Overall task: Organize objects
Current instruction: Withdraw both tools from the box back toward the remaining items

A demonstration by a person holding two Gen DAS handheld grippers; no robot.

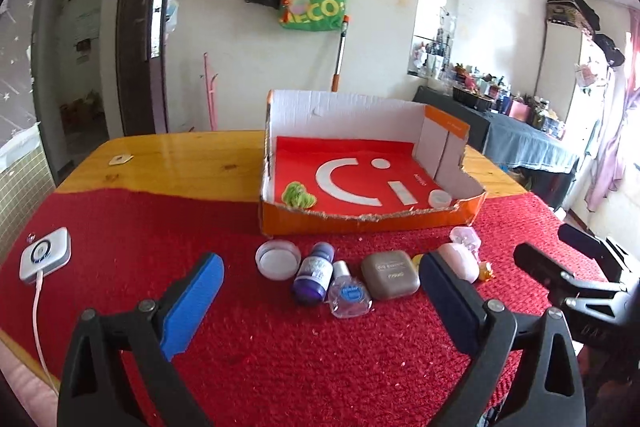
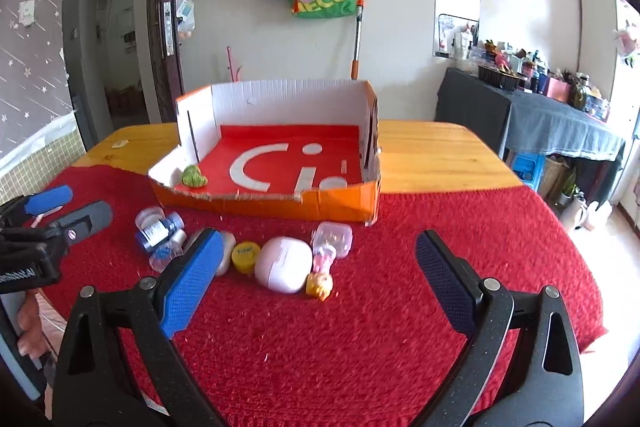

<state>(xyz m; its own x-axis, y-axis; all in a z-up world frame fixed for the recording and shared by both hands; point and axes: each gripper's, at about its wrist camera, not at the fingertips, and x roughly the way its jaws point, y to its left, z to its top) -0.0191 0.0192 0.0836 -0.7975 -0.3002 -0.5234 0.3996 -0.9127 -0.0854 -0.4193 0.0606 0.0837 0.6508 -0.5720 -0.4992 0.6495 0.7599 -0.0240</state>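
Early stage: orange box (image 1: 372, 217) holds only a green item (image 1: 298, 195) and a white lid (image 1: 439, 198); remaining small objects (image 1: 390, 274) lie near it on the surface. Left gripper (image 1: 320, 307) and right gripper (image 2: 320, 287): jaws spread, empty.

rough red pile cloth (image 1: 280, 347) over glossy wooden table (image 1: 180, 163), torn-edged cardboard box (image 1: 360, 219)
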